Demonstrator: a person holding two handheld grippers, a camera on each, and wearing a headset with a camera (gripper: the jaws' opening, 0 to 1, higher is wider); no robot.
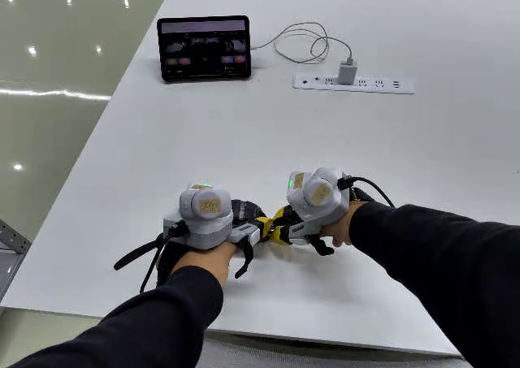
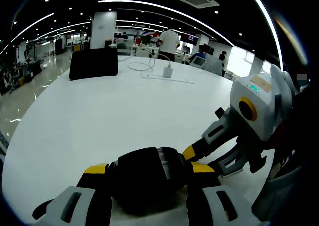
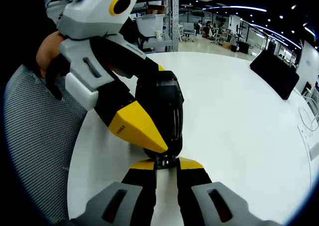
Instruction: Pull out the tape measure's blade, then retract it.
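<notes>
A black tape measure (image 1: 246,212) lies on the white table (image 1: 341,149) near its front edge, between the two grippers that face each other. My left gripper (image 1: 258,227) holds its body: in the left gripper view the yellow-tipped jaws sit on either side of the tape measure (image 2: 149,183), shut on it. My right gripper (image 1: 276,222) meets it from the right. In the right gripper view the tape measure (image 3: 162,106) stands upright, and my right gripper (image 3: 167,164) is pinched shut on the small blade end at its base. No length of blade is out.
A dark tablet (image 1: 204,47) stands at the far left of the table. A white power strip (image 1: 353,82) with a charger and looped cable (image 1: 305,43) lies at the back. A mesh chair (image 3: 35,136) is beside the table's front edge.
</notes>
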